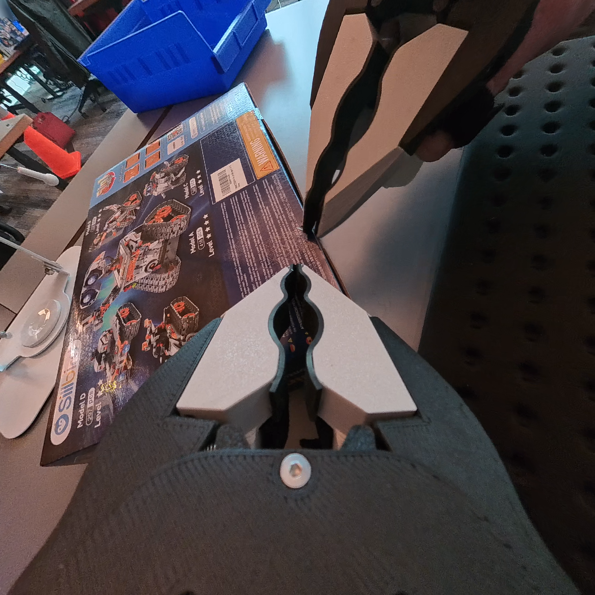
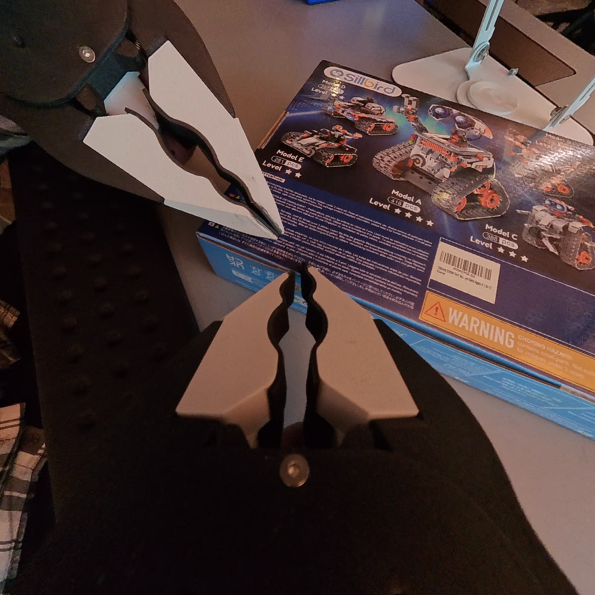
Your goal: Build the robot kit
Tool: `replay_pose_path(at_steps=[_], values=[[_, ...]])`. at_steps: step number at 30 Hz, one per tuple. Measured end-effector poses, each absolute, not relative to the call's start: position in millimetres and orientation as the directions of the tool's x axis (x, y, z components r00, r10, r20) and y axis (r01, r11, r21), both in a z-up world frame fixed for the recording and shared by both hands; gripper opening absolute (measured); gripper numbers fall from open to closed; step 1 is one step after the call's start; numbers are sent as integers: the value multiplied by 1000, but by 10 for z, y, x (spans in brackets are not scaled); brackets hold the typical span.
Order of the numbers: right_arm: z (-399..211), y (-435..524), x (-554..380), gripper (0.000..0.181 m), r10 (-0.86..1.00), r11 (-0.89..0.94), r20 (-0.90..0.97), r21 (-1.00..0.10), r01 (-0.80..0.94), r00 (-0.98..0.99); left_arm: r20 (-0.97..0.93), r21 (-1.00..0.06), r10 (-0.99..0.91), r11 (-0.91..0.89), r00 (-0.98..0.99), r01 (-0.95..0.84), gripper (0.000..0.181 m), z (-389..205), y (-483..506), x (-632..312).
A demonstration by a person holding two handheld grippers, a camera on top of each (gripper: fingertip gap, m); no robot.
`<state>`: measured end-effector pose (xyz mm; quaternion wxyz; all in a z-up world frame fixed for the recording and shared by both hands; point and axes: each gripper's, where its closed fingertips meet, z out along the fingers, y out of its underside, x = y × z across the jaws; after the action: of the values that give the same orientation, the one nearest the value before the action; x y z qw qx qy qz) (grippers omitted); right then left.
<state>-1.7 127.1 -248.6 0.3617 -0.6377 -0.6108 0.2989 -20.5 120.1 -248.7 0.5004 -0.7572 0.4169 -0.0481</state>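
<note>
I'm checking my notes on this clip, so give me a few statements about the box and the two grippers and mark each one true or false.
1. The printed toy box lies flat on the grey table. True.
2. The left gripper is wide open. False: its fingertips are closed together at the box's near edge.
3. The blue bin sits on top of the box. False: it stands on the table beyond the box.
4. The right gripper has its tips at the box's long edge. True.
</note>
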Motion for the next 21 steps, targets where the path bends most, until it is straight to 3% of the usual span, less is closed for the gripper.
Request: replay_pose_path(at_steps=[5,9,15,21], values=[[-2482,1187,-33,0,993,57,103,-823,566,49,-355,-799,-677,-138,644,-585,0,-2482,1211,-197],[-2466,1249,-14,0,994,-10,47,-844,536,93,-349,-801,-681,-140,644,-582,0,-2479,1219,-192],[-2471,1347,35,35,990,-38,42,-834,550,133,-346,-803,-683,-140,644,-580,0,-2480,1220,-187],[-2505,1314,-28,29,988,25,112,-790,613,104,-350,-799,-682,-139,642,-584,0,-2487,1220,-182]])
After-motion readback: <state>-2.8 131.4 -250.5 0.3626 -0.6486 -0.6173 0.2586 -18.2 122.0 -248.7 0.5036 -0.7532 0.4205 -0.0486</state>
